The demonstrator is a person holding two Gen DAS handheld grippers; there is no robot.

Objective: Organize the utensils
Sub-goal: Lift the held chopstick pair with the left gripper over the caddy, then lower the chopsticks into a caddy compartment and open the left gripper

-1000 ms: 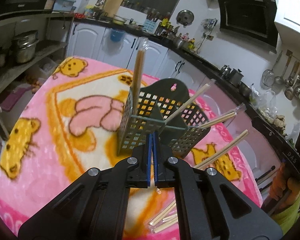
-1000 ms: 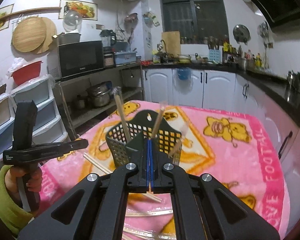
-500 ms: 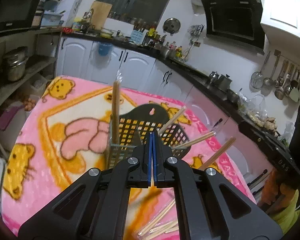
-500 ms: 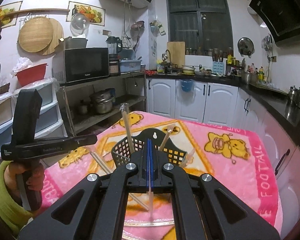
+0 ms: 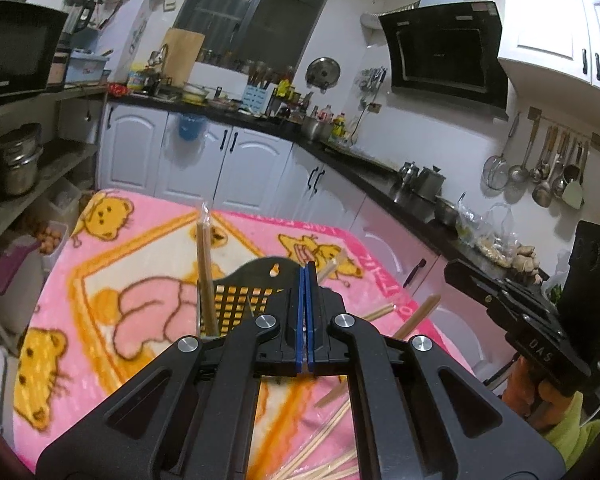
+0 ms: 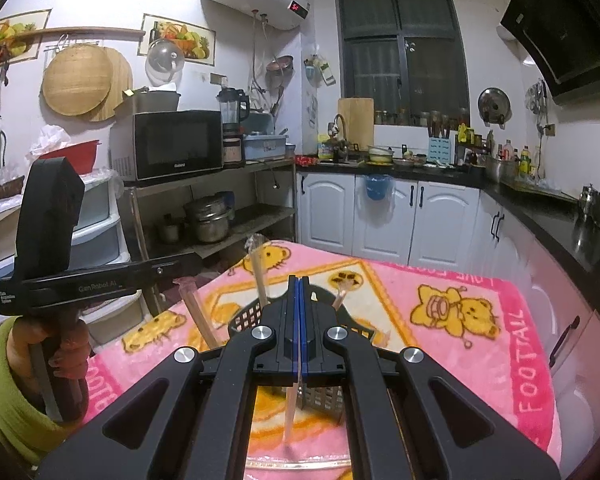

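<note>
Chopstick (image 6: 291,408) pinched upright in closed right gripper (image 6: 301,322), long axis hanging down just this side of the basket (image 6: 248,316), a short lift from its rim. Left gripper (image 5: 305,312) also shut, a sliver between its pads, farther above that basket

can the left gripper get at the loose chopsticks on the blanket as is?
Probably not yet: left gripper is shut, raised behind the basket. The loose chopsticks lie uncovered below it, so opening and dropping down should do.
</note>
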